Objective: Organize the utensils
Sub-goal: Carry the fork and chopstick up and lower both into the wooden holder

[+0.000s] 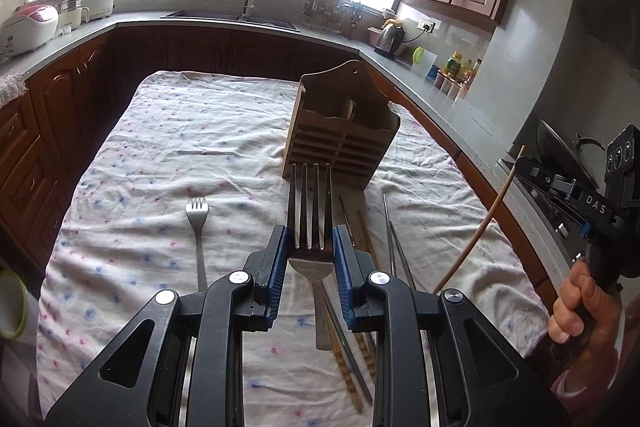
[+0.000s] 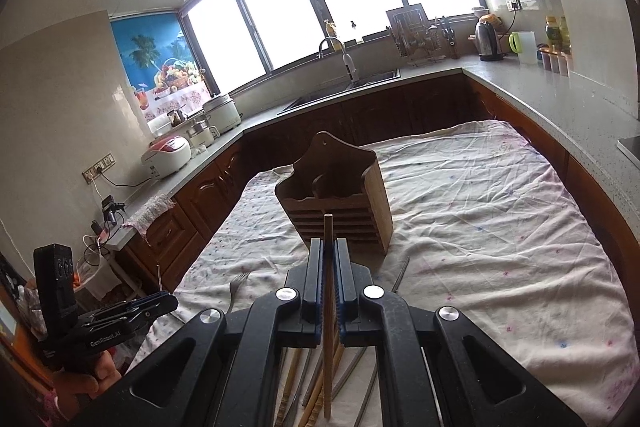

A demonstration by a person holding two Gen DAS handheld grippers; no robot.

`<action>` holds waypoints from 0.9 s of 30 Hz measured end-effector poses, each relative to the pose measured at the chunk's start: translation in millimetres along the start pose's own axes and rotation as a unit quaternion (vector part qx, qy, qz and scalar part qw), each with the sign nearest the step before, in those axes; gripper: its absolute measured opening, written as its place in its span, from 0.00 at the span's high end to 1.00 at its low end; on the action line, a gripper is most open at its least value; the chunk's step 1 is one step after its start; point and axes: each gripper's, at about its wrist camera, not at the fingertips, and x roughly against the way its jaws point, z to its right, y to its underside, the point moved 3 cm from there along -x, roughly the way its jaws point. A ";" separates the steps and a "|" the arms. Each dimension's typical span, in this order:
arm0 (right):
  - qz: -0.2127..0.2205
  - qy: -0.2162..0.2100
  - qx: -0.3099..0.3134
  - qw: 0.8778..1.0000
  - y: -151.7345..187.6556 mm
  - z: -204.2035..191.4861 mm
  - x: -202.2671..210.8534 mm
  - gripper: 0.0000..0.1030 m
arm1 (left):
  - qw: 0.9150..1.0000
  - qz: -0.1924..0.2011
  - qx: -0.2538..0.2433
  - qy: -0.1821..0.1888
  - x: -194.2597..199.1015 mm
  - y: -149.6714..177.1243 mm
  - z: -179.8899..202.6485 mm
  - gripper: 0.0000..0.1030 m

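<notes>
We held a fork (image 1: 310, 227) pinched in our left gripper (image 1: 310, 251) and a wooden chopstick (image 2: 328, 307) clamped in our right gripper (image 2: 329, 267), both short of the wooden holder (image 1: 344, 131).

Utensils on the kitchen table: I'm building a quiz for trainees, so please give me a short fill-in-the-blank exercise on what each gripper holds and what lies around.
1. The left gripper is shut on a metal ____.
2. The right gripper is shut on a single wooden ____.
3. The wooden holder stands on a wrinkled flowered ____.
4. A second fork lies on the cloth to the ____ of the held one in the left wrist view.

Missing words: fork; chopstick; cloth; left
</notes>
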 end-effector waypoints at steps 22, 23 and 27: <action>0.075 0.007 0.000 0.997 -72.1 2.4 -6.7 0.96 | 0.997 0.070 -0.011 0.005 -10.7 -87.9 2.6 0.80; 0.080 0.008 0.000 0.997 -78.1 2.6 -8.0 0.96 | 0.997 0.074 -0.013 0.005 -13.1 -93.5 3.8 0.80; 0.104 0.009 -0.001 0.995 -105.0 3.5 -14.6 0.96 | 0.996 0.090 -0.023 0.004 -22.9 -121.3 9.8 0.79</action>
